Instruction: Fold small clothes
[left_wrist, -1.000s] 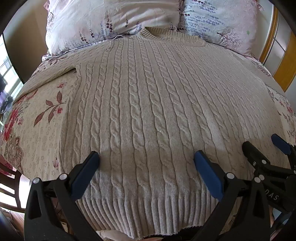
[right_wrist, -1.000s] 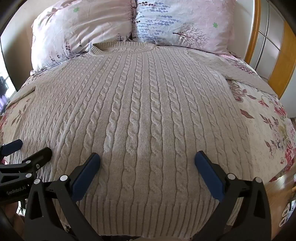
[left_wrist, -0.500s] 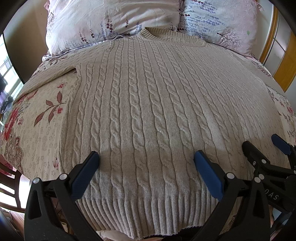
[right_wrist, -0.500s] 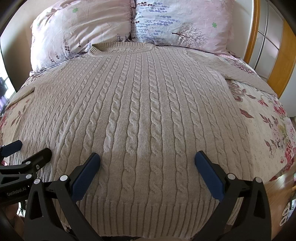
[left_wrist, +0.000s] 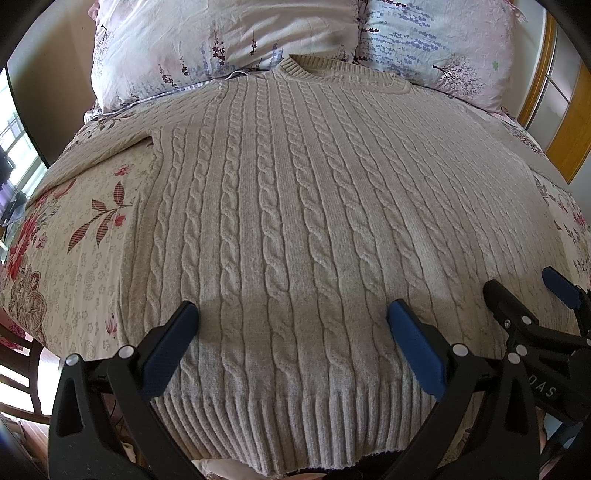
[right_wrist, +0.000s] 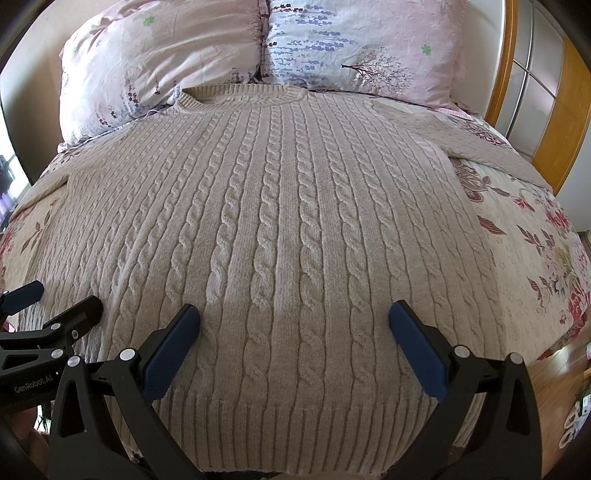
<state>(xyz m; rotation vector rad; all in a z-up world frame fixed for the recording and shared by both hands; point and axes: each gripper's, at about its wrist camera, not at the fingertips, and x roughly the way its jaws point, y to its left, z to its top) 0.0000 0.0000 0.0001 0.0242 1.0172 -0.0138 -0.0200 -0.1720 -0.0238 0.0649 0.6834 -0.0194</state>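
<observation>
A beige cable-knit sweater (left_wrist: 295, 206) (right_wrist: 288, 221) lies flat, face up, on a floral bedsheet, its neck toward the pillows and its ribbed hem (left_wrist: 295, 424) nearest me. Both sleeves spread out to the sides. My left gripper (left_wrist: 291, 314) hangs open just above the lower left of the sweater, nothing between its blue pads. My right gripper (right_wrist: 293, 314) is open above the lower right part, also holding nothing. Each gripper shows at the edge of the other's view: the right gripper (left_wrist: 524, 291), the left gripper (right_wrist: 55, 295).
Two floral pillows (left_wrist: 221, 40) (right_wrist: 362, 44) lean at the head of the bed. A wooden frame (right_wrist: 502, 74) with glass panels stands at the right. The floral bedsheet (left_wrist: 74, 236) (right_wrist: 524, 251) shows on both sides. Chair parts (left_wrist: 18, 369) and floor lie at lower left.
</observation>
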